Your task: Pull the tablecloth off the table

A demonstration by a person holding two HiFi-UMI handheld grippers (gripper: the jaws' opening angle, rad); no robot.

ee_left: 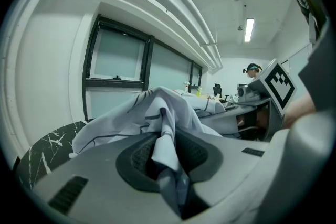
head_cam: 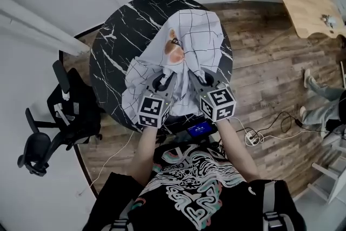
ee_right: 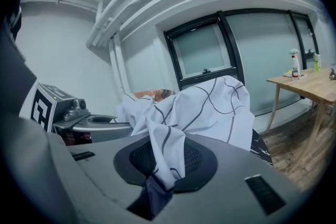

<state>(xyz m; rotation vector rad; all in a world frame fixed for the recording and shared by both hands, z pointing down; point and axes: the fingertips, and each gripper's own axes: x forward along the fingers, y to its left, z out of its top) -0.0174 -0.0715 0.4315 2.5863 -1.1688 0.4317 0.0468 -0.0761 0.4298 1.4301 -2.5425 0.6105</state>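
My left gripper [head_cam: 164, 83] and my right gripper [head_cam: 198, 77] each pinch 1 fold of the white, black-gridded fabric tablecloth [head_cam: 197, 43]. It lies bunched from the centre to the 6 o'clock edge of the round black marble worktop [head_cam: 116, 46].

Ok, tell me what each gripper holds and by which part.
Tablecloth: left gripper and right gripper each pinch a bunched fold at its near side.
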